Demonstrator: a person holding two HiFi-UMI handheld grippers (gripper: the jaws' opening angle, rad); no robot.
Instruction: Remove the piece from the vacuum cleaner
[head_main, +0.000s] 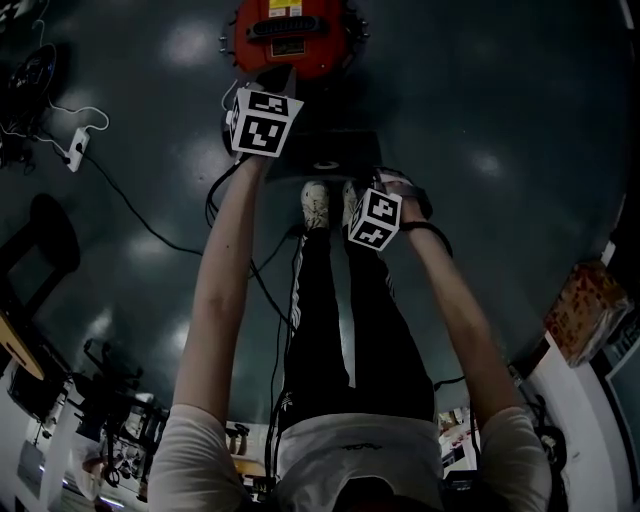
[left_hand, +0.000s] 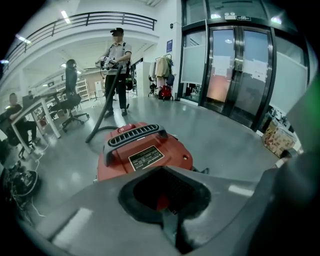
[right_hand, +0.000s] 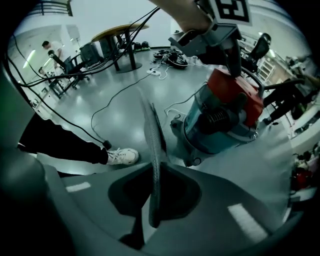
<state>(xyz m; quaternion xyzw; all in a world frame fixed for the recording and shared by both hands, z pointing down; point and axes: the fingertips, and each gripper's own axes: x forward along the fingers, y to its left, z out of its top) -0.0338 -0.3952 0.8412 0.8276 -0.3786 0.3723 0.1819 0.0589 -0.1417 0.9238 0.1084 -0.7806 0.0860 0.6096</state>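
Piece (right_hand: 150, 130) off vacuum cleaner (head_main: 290, 35), gripped in right tool (right_hand: 154, 175)

Location: the red vacuum cleaner stands on the grey floor (head_main: 480, 90), ahead of the person's shoes (head_main: 316, 205). The piece is a thin flat panel, seen edge-on, with a meshed rim. It is apart from the machine, above the floor and just beside the vacuum's body.

Tools: the right tool is closed on the panel's lower edge, and the panel stands upright between the jaws. The left tool (left_hand: 170, 220) has its jaws together with nothing between them. Its tip is at the near rim of the red lid (left_hand: 175, 157), short of the carry handle (left_hand: 135, 136); contact cannot be confirmed.

Handling, as judged: the panel looks light and fairly stiff, but thin enough to flex or swing in an edge grip. A hold on the solid rim near mid-length should steady it. The mesh may be fragile, so clamp the frame only.
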